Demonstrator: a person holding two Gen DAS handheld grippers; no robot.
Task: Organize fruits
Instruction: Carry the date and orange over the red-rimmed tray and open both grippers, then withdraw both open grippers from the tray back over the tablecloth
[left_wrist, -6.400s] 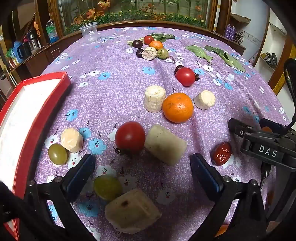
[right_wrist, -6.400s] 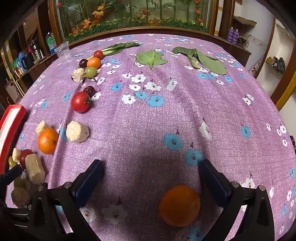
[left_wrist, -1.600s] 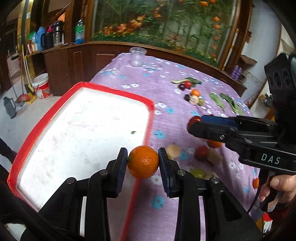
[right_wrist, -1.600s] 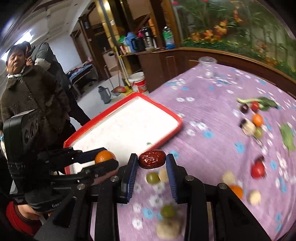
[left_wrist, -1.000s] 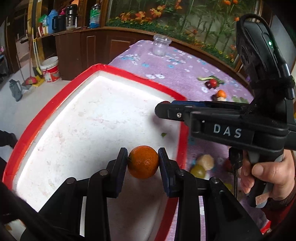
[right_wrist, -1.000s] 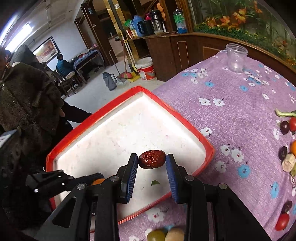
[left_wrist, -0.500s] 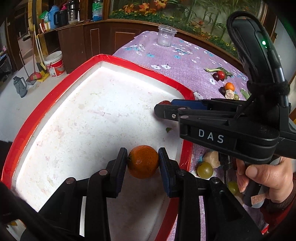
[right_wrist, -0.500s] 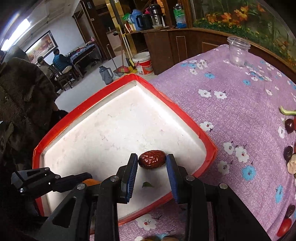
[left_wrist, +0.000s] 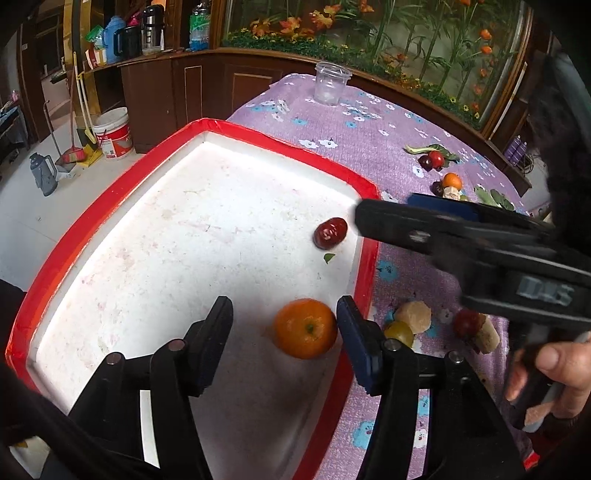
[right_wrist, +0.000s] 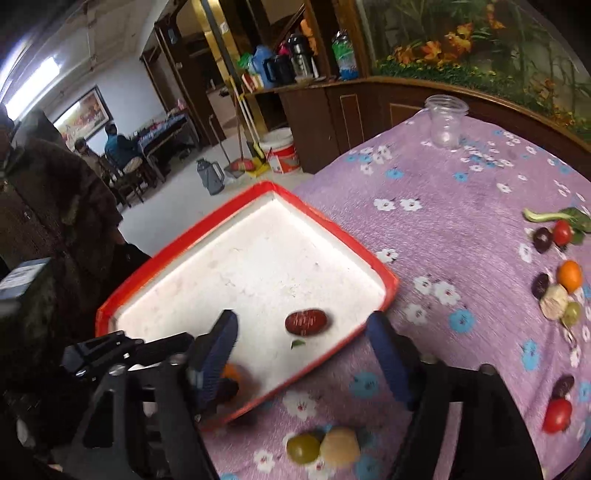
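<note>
A red-rimmed white tray sits at the table's left edge; it also shows in the right wrist view. An orange lies on the tray floor between the fingers of my open left gripper, close to the right finger. A red date lies loose in the tray near its right wall; it also shows in the right wrist view. My right gripper is open above the date and the tray's corner. Its body crosses the left wrist view.
A green grape and a pale fruit chunk lie on the purple floral cloth beside the tray. More tomatoes, an orange and dark fruits lie further right. A clear plastic cup stands at the back. People sit and stand at the left.
Both grippers have opened. The orange dropped from the left gripper onto the tray floor. The date dropped from the right gripper into the tray, and the right gripper pulled back.
</note>
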